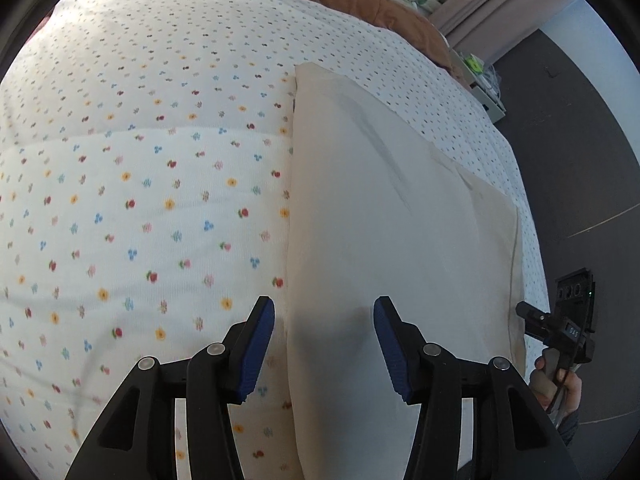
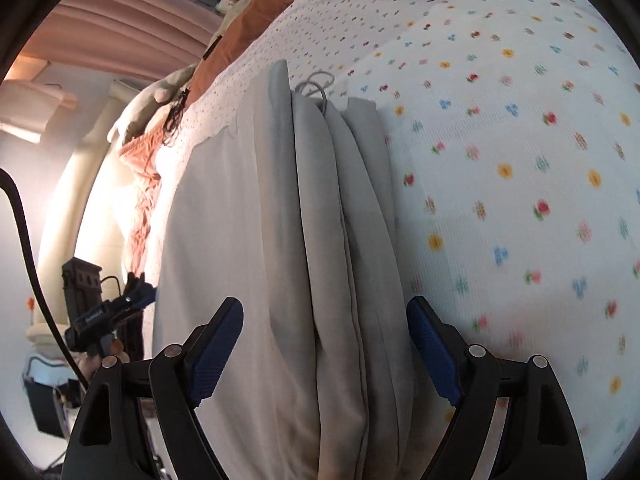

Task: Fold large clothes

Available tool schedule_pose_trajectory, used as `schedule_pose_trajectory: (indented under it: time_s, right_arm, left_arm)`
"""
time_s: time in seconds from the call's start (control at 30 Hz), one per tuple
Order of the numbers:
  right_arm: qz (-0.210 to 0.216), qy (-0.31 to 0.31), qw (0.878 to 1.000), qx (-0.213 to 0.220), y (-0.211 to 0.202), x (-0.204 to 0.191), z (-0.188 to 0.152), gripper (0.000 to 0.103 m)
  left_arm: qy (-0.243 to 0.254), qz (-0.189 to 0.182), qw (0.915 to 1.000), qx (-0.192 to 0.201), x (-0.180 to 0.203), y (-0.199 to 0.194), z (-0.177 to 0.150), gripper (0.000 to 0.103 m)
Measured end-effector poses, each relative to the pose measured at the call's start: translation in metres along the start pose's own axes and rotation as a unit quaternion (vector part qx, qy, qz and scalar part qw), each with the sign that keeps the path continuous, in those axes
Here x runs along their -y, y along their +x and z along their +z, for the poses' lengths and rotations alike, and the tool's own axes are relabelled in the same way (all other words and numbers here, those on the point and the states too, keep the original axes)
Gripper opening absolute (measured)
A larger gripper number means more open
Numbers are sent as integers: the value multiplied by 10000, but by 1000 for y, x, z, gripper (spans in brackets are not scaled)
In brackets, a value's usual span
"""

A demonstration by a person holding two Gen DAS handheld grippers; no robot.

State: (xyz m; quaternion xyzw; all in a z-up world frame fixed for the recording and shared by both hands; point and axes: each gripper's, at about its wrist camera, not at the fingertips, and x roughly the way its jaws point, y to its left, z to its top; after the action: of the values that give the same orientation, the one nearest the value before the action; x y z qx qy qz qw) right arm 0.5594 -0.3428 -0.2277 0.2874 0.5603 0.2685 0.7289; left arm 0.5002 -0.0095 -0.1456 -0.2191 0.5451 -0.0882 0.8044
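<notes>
Two grippers hang over a bed, and both have their jaws apart. The left gripper (image 1: 324, 344) is spread about halfway. Nothing is pinched between its blue pads (image 1: 256, 350). Under the gap lies the left edge of a folded white cloth (image 1: 392, 216). The pads do not press on it. One pad sits over the bed sheet (image 1: 120, 160) and the other sits over the cloth. This gripper points steeply down at the bed.

The right gripper (image 2: 325, 354) is spread wide. Its blue pads (image 2: 430, 354) stand on each side of the thick folded edge of the cloth (image 2: 320, 208), where you can see many layers stacked side by side like pages. The pads do not squeeze the layers. I cannot tell if a pad brushes the cloth. This gripper points down too, but less steeply.

In the left wrist view, the right gripper (image 1: 530, 314) shows at the right side, past the far edge of the cloth, with a hand (image 1: 554, 388) around its handle. In the right wrist view, the left gripper (image 2: 140, 294) shows at the left side, beside the other edge of the cloth.

The cloth lies flat on the bed, in a long neat shape. The sheet under it is white with little flowers in red, yellow, blue and pink. An orange blanket (image 1: 360, 0) lies at the far end of the bed. A thin grey cord (image 2: 316, 84) curls on the sheet just past the far end of the cloth. The floor (image 1: 580, 140) beside the bed is dark grey.
</notes>
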Motion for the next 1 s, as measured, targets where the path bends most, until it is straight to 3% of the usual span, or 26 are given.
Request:
schedule_pose_trajectory:
  time_s: [0.33, 0.53, 0.6, 0.67, 0.77, 0.87, 1.0]
  right_arm:
    - [692, 29, 9968, -392, 31, 2, 35, 84]
    - [540, -59, 9972, -514, 44, -7, 51, 82]
    - [427, -5, 9978, -505, 47, -8, 56, 76]
    - [300, 148, 9983, -468, 46, -2, 59, 54]
    - [297, 260, 9986, -356, 40, 6, 56, 38]
    - [99, 87, 9998, -179, 32, 0, 48, 25]
    - [-126, -140, 9998, 16, 19, -19, 47, 17]
  left_arm:
    - [-195, -47, 9998, -50, -4, 29, 30, 53]
    - [-296, 3, 9996, -26, -2, 43, 55, 53]
    - [-264, 87, 9996, -1, 1, 48, 65, 54]
    - [-221, 170, 9996, 23, 4, 51, 71, 53]
    - [-107, 207, 9997, 103, 9, 56, 78, 46]
    - [48, 309, 9995, 109, 16, 57, 79, 36]
    - [238, 457, 9986, 132, 26, 51, 79, 22]
